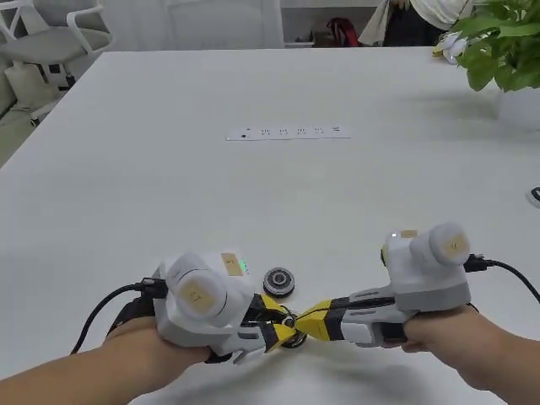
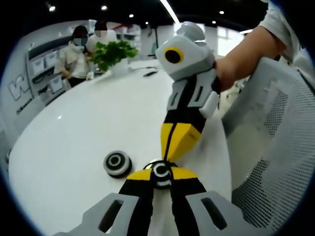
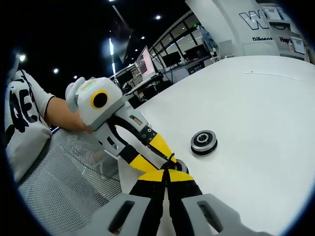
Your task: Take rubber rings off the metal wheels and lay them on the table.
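wheel (image 2: pixel 160 174) low centre of frame, clamped in the left tool (image 2: pixel 161 173). right tool (image 3: pixel 167 173) meets it head-on from the right, jaws near closed at the rim; whether they grip anything, cannot tell. second wheel (image 1: pixel 278 281) on bench (image 1: pixel 253 186) just above.

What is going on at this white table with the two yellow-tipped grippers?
A person holds a gripper in each hand. The left gripper is shut on a small metal wheel over the white table. The right gripper meets it tip to tip and seems to pinch that wheel's black rubber ring. A second metal wheel lies beside them, ring on.
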